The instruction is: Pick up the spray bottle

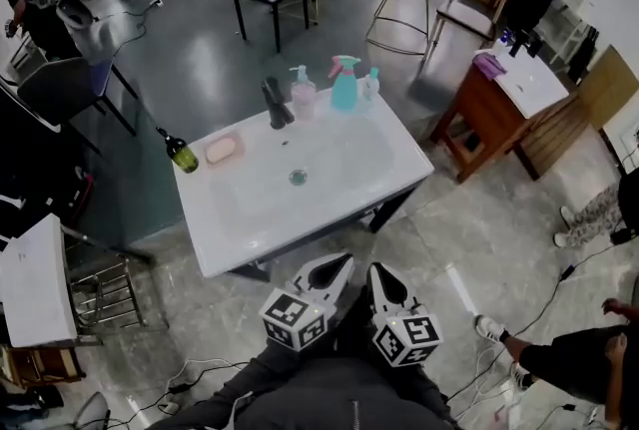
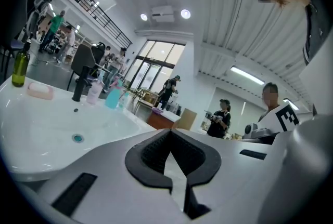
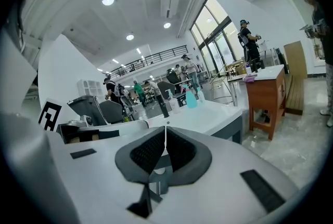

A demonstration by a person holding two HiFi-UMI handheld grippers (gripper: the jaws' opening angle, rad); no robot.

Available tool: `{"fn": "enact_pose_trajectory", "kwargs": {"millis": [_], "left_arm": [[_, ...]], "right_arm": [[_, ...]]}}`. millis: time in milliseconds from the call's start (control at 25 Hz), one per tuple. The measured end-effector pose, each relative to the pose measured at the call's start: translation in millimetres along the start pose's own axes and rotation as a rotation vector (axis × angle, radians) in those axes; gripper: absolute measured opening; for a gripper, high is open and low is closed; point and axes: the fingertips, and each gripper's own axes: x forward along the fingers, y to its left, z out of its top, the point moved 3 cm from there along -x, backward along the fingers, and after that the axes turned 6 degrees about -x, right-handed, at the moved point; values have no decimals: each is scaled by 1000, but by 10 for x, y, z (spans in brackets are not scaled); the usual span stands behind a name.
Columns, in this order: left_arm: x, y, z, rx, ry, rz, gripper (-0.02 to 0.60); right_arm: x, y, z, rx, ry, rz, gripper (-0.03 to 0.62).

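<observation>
The left gripper (image 1: pixel 337 263) and right gripper (image 1: pixel 379 270) are hovering closed, empty, before the sink (image 1: pixel 250 238). The approach seems to be starting; grasping the far bottle (image 1: pixel 343 85) is calling for opened jaws.

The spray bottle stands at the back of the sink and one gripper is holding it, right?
No gripper is holding it: the left gripper and right gripper are shut and empty, short of the sink. The spray bottle does stand at the back, as the head view shows.
</observation>
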Motion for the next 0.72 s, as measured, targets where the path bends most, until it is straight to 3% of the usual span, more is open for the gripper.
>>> {"fn": "enact_pose_trajectory", "kwargs": {"millis": [400,720], "left_arm": [[69,142,60,5,-11,29,6],[518,496,327,18,-28,70,6]], "right_arm": [[216,-54,108,-20,-23,36,11],[871,-293,329,-23,-32,119,11]]}}
